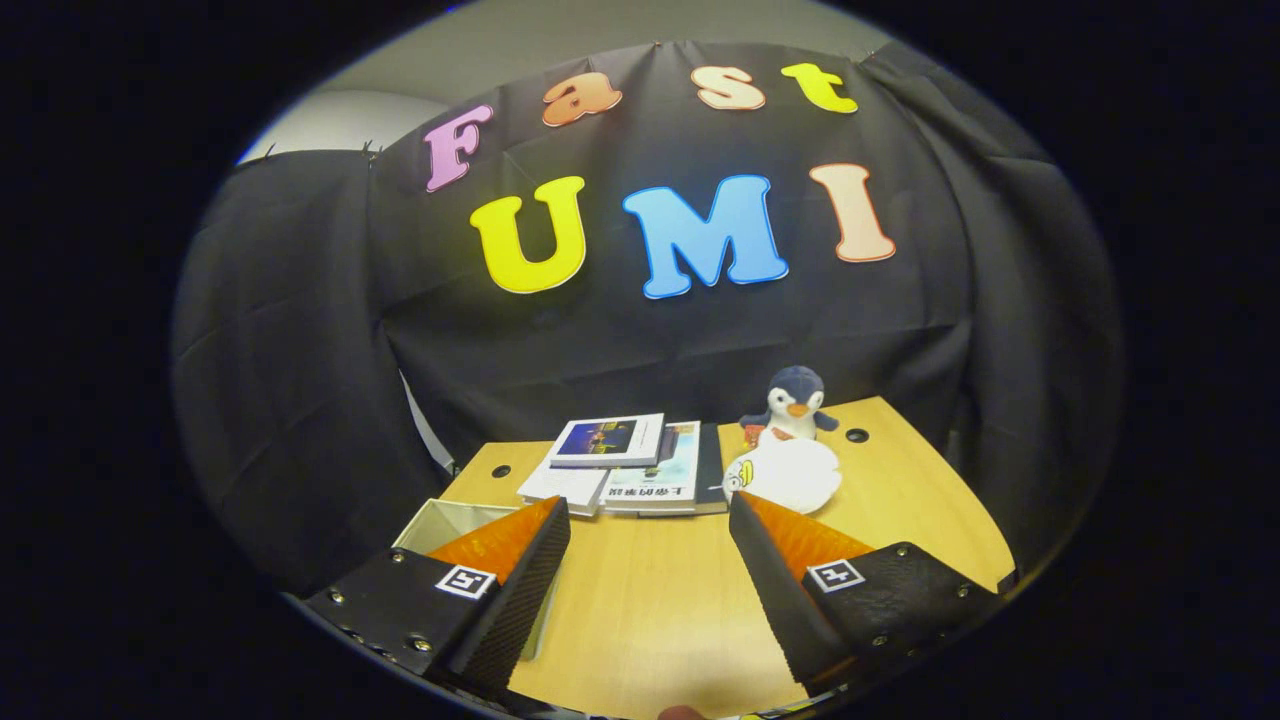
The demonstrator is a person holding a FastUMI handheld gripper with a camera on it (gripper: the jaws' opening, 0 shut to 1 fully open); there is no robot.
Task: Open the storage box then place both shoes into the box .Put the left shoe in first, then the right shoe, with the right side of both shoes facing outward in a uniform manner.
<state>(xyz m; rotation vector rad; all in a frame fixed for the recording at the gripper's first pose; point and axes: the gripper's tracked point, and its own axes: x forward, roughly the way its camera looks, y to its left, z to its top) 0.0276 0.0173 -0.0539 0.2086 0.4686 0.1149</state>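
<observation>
**Gripper held wide above the desk, storage box at its left finger**

Item 1, the gripper: its two fingers are spread far apart and nothing is held between them; bare wooden desk is seen in the gap.

Item 2, the storage box: a pale box is found on the desk's near left corner, partly hidden behind the left finger. Its top appears open, with an inner wall visible; no lid and no contents can be made out.

Item 3, books: a small stack is laid flat on the desk beyond the fingers.

Item 4, a penguin plush: set upright beyond the right finger, behind a white soft item whose nature cannot be told.

Item 5, the shoes: their place cannot be stated from this view.

Step in hand, as judged: the open box and the empty gripper fit equally a stage between opening and loading, or one between placements. Whichever applies, the box's interior is to be brought into sight before any shoe is counted as placed
</observation>
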